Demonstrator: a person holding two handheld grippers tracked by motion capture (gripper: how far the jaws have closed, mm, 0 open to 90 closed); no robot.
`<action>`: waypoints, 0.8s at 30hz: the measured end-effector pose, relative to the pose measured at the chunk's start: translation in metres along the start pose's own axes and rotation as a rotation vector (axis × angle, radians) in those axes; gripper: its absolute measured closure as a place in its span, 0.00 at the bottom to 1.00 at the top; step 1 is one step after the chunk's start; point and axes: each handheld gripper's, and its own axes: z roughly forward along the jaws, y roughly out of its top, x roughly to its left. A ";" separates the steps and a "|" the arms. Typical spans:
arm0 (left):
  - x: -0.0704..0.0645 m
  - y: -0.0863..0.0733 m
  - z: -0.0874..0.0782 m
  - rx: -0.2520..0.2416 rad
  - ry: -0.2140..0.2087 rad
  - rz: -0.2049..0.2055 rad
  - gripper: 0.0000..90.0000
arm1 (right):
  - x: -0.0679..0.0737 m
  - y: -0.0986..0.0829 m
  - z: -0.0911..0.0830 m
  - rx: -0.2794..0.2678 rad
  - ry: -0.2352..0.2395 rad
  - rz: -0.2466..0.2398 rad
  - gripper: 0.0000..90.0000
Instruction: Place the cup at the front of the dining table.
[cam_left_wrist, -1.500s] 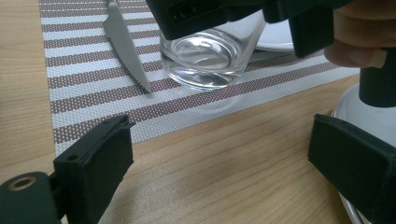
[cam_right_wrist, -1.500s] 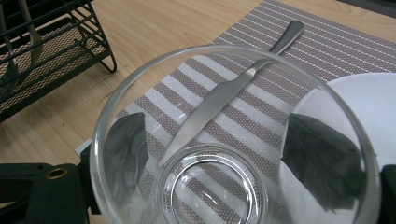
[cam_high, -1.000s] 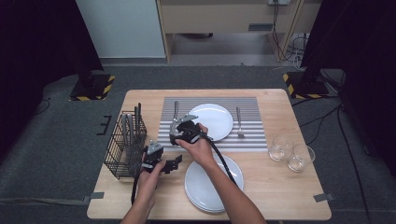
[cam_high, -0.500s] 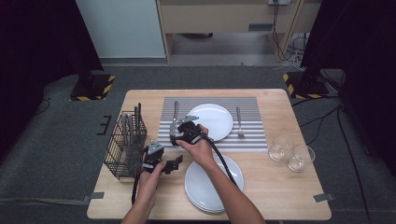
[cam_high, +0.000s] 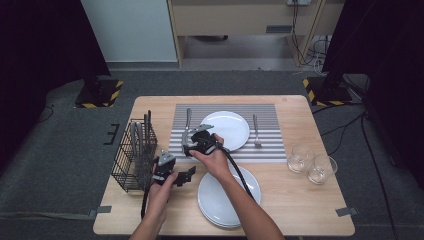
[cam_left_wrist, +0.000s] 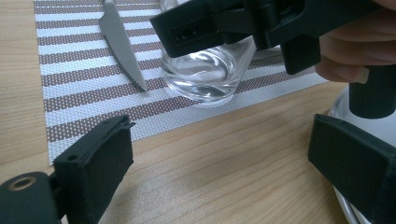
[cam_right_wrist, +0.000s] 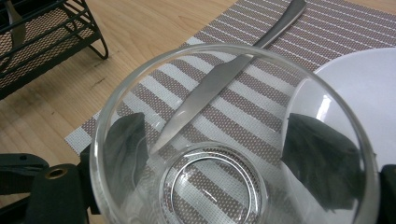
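Right tool (cam_high: 192, 142) clamps a glass (cam_right_wrist: 233, 140) low over the mat (cam_high: 272, 145), just beside the knife (cam_left_wrist: 122, 44), near the surface's left edge. Left tool (cam_left_wrist: 224, 172) wide, empty. Risk: smooth glass slips from the pads, lands on the knife or bumps the plate (cam_high: 227, 127).

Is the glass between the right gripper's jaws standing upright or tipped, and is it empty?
Upright and empty. The glass rests base-down on the striped placemat, and the stripes and the knife show clearly through it.
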 end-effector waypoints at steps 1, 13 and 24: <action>0.000 0.000 0.000 0.000 0.000 -0.001 0.07 | 0.000 0.000 0.000 0.001 0.001 0.000 0.22; 0.000 0.000 0.001 0.000 -0.005 -0.001 0.07 | -0.002 0.000 0.000 0.001 -0.001 -0.003 0.22; -0.001 0.000 0.001 0.002 -0.004 0.001 0.07 | -0.002 -0.001 -0.001 0.005 0.002 -0.002 0.22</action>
